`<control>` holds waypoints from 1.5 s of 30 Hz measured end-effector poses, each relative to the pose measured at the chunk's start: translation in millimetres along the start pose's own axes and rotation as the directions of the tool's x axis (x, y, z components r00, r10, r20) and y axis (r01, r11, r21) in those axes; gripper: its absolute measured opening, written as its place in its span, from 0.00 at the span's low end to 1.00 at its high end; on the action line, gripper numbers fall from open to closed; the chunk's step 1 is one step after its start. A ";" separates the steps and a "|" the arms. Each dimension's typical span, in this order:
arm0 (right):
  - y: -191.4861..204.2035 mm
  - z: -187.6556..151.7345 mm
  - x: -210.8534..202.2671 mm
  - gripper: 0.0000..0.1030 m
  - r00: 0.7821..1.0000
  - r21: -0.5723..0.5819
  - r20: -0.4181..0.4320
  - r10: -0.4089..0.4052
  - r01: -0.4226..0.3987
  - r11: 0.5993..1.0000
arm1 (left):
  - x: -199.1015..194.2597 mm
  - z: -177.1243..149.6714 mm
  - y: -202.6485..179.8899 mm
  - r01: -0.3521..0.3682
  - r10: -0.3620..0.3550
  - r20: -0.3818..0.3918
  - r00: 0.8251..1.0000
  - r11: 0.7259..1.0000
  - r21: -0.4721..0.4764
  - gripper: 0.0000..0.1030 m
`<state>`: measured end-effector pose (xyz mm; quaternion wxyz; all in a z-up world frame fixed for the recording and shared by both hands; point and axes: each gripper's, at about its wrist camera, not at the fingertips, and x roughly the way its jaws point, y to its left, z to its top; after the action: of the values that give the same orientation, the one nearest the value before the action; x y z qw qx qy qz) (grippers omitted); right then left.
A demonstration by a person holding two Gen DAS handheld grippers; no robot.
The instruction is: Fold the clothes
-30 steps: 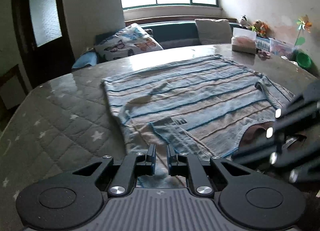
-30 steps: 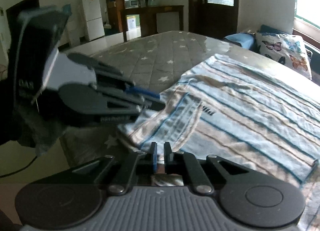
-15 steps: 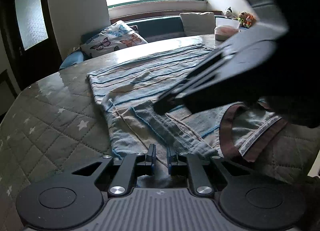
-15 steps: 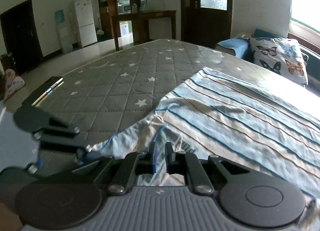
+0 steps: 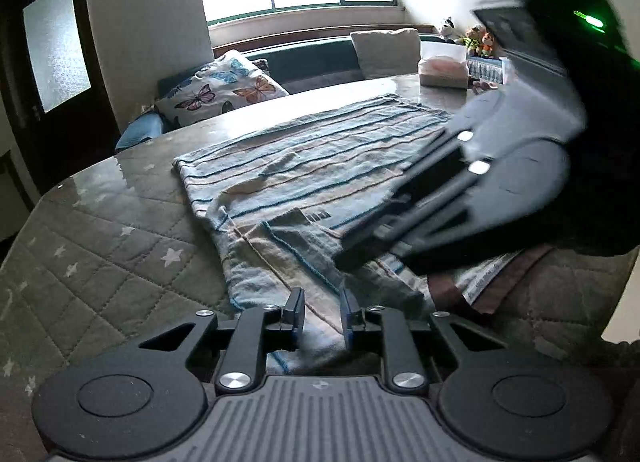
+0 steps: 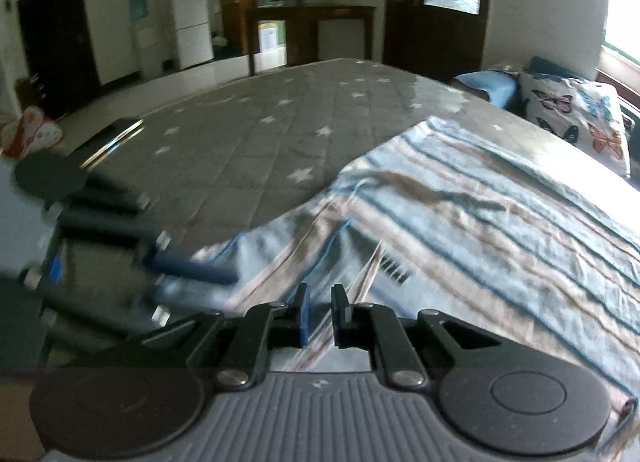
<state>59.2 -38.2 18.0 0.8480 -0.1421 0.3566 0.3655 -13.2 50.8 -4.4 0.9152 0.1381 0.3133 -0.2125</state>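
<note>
Both grippers sit at the striped shirt's (image 5: 304, 166) near edge: left gripper (image 5: 322, 312) opening over cloth, right gripper (image 6: 319, 312) nearly closed, grip unclear.

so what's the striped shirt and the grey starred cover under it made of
Striped shirt: looks like soft woven or knit cotton, matte, going by its fine wrinkles and limp folds. Grey starred cover: quilted padded fabric with stitched diamonds; its far part shines like glossy film, possibly a plastic overlay.

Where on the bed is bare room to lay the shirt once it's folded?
The quilt left of the shirt is bare up to its far edge. Crowded: the near corner, where both tongs work, and the far end by the tissue box.
</note>
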 end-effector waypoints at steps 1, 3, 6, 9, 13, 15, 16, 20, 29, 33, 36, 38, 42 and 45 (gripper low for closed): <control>3.3 -4.2 -3.2 0.09 1.000 -0.011 -0.006 0.010 -0.010 1.000 | 0.5 -0.8 -1.3 -0.004 0.004 -0.006 1.000 1.000 0.008 0.21; 10.1 -12.5 -9.0 0.09 1.000 -0.036 -0.019 0.017 -0.018 0.999 | 0.9 -4.3 -2.1 -0.005 0.005 -0.017 1.000 1.000 0.013 0.21; 19.9 -24.6 -18.3 0.12 1.000 -0.081 -0.022 0.017 -0.018 0.997 | -0.1 -9.5 -3.7 -0.006 0.007 -0.027 1.000 1.000 0.019 0.21; 27.5 -31.3 -26.8 0.12 1.000 -0.122 -0.019 0.005 -0.007 0.993 | -5.4 -10.0 -7.3 -0.007 0.008 -0.020 1.000 0.999 0.041 0.25; 24.2 -36.0 -44.6 0.18 1.000 -0.088 0.000 0.000 0.000 0.996 | -18.6 -10.5 -12.9 0.005 -0.006 0.005 1.000 0.997 0.081 0.34; 18.9 -40.6 -57.2 0.25 1.000 -0.066 0.017 -0.015 0.016 0.998 | -22.7 -12.4 -17.8 0.019 -0.020 0.009 1.000 0.993 0.113 0.38; 15.5 -43.8 -63.6 0.26 0.999 -0.053 0.024 -0.025 0.026 0.998 | -22.9 -13.2 -20.6 0.024 -0.026 0.009 1.000 0.991 0.131 0.39; -0.4 -60.8 -87.3 0.35 0.997 0.002 0.021 -0.079 0.079 0.997 | -20.5 -16.0 -30.8 0.037 -0.039 0.004 0.999 0.978 0.205 0.41; -41.3 -111.1 -141.0 0.48 0.970 0.064 -0.040 -0.238 0.240 0.969 | -8.8 -14.8 -38.5 0.061 -0.060 -0.013 0.998 0.956 0.286 0.43; -55.1 -129.1 -151.1 0.49 0.957 0.047 -0.079 -0.278 0.282 0.958 | -4.8 -13.6 -38.2 0.075 -0.069 -0.030 0.997 0.955 0.287 0.39; -62.6 -136.7 -152.5 0.51 0.952 0.021 -0.087 -0.295 0.298 0.954 | -2.6 -11.8 -39.0 0.076 -0.066 -0.042 0.997 0.954 0.291 0.24; -66.5 -139.3 -149.9 0.52 0.952 -0.001 -0.093 -0.293 0.294 0.956 | -0.6 -9.7 -36.8 0.079 -0.068 -0.049 0.996 0.960 0.270 0.11; -73.0 -141.3 -145.5 0.51 0.955 -0.047 -0.091 -0.283 0.280 0.959 | 0.4 -3.2 -30.5 0.069 -0.061 -0.042 0.997 0.972 0.225 0.07; -81.4 -139.3 -144.0 0.49 0.960 -0.047 -0.089 -0.266 0.263 0.964 | 0.1 1.5 -29.6 0.058 -0.052 -0.033 0.998 0.975 0.217 0.06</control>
<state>-20.8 -239.1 20.2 0.8689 -0.2201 0.3676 0.2477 -26.5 24.5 -6.8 0.8841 0.2315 0.3041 -0.2689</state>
